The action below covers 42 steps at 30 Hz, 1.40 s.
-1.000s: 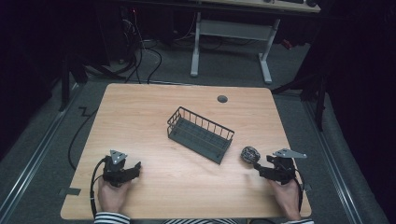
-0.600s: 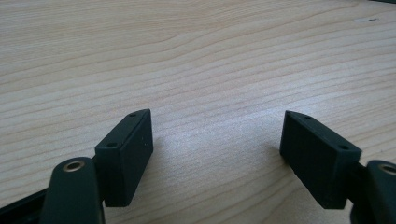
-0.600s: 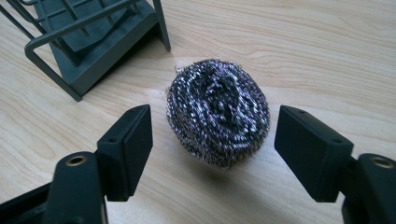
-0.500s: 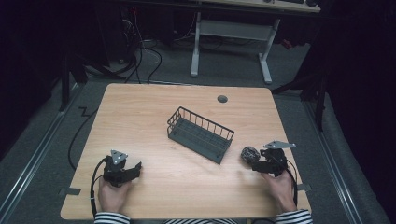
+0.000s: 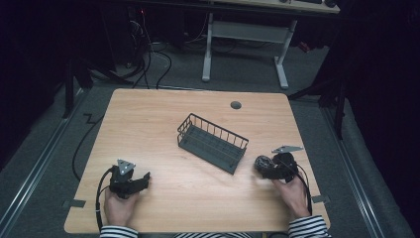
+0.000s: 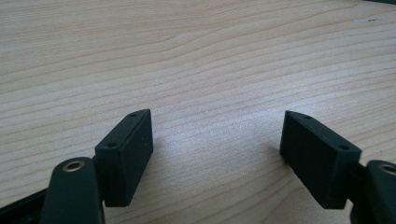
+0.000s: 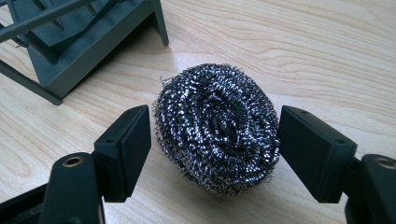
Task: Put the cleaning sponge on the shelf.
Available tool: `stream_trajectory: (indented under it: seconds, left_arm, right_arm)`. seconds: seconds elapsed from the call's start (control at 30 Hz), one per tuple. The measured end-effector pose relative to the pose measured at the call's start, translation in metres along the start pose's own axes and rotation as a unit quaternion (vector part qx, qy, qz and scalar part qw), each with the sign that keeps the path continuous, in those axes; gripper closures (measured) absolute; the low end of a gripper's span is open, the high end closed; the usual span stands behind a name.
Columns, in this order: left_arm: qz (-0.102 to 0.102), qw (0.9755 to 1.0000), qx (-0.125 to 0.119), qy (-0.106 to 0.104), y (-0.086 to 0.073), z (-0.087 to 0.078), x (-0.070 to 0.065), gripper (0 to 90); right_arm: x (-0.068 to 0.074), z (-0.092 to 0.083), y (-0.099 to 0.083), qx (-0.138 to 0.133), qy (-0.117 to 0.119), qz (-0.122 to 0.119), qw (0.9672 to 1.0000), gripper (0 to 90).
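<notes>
High view shows the wooden worktop [image 5: 163,124] with a dark wire rack [image 5: 213,143] lying at a slant near its middle, ahead and to the left of the right gripper [image 5: 271,167] and well ahead and to the right of the left gripper [image 5: 141,179]. A small round grommet [image 5: 236,105] sits in the worktop beyond the rack. Right gripper view has the rack's corner [image 7: 70,42] just ahead and to the left of the jaws. A steel scourer [image 7: 217,126] rests on the worktop between the right gripper's [image 7: 214,148] wide-spread jaws, which flank it closely on both sides; whether they touch it I cannot tell. Left gripper view finds the left gripper [image 6: 217,154] spread wide over bare wood, with nothing between its jaws.
</notes>
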<state>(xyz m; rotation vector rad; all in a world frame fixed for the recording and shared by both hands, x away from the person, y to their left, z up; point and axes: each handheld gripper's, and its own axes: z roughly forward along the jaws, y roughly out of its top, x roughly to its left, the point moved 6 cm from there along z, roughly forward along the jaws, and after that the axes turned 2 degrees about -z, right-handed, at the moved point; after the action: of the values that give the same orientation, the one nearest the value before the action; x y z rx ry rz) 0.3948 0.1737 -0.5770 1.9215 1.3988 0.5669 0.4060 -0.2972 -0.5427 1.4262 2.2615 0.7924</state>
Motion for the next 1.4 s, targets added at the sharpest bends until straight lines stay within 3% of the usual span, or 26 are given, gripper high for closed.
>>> stream_trajectory:
  seconds: [0.3,0.63,0.87,1.1,1.4]
  left_arm:
    - [0.0,1.0,0.0,0.0,0.0,0.0,0.0,26.2]
    - [0.0,1.0,0.0,0.001,0.0,0.0,0.0,26.3]
    - [0.001,1.0,0.0,0.001,0.0,0.0,0.0,26.4]
    - [0.001,1.0,0.0,0.001,0.0,0.0,0.0,26.5]
    - [0.0,1.0,0.0,0.001,0.0,0.0,0.0,26.6]
  right_arm:
    - [-0.002,0.01,-0.001,0.011,-0.006,-0.004,0.9999,27.4]
    - [-0.001,0.009,-0.002,0.013,-0.009,-0.016,0.9998,37.1]
    - [0.001,0.002,-0.001,0.005,0.0,-0.024,0.9997,40.8]
    - [0.001,-0.011,0.003,-0.007,0.019,-0.014,0.9997,40.9]
    - [0.003,-0.031,0.012,-0.022,0.034,-0.019,0.999,40.8]
